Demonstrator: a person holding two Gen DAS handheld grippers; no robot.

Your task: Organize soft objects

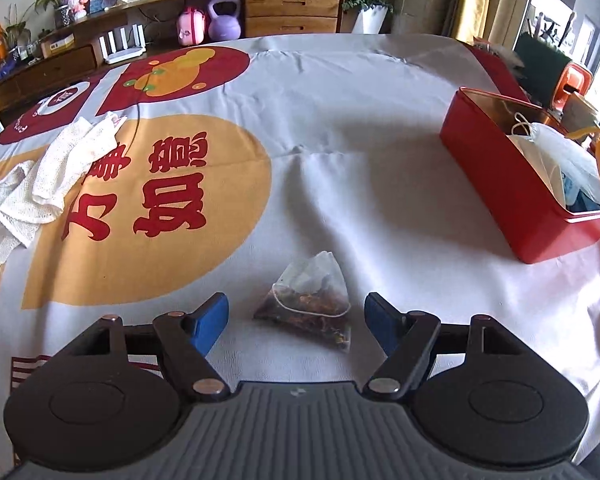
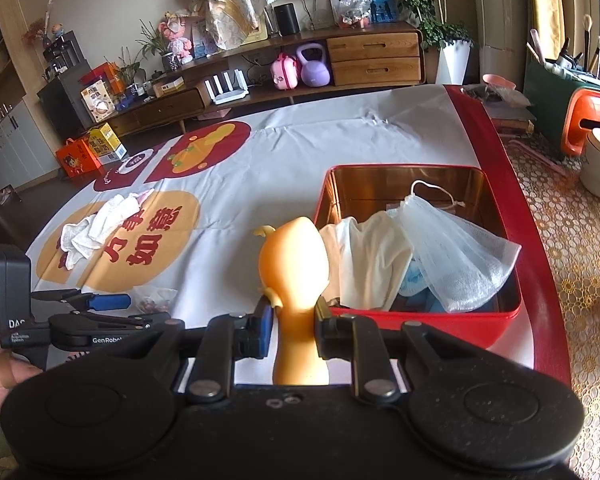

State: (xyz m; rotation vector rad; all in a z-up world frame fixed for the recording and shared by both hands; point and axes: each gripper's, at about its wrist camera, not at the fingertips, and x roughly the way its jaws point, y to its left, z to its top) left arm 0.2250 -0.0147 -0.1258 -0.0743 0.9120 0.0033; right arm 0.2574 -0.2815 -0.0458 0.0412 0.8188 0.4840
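Left gripper point(image 1: 296, 322) is wide around the tea bag point(image 1: 310, 304), lower centre; it could slide away. Right gripper point(image 2: 296, 320) pinches the orange rubber toy point(image 2: 296, 280), which might squirt out before the red tin point(image 2: 420, 320).

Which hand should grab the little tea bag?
Left. The left gripper has open jaws on either side of the tea bag on the tablecloth. The right gripper is busy, shut on the orange toy.
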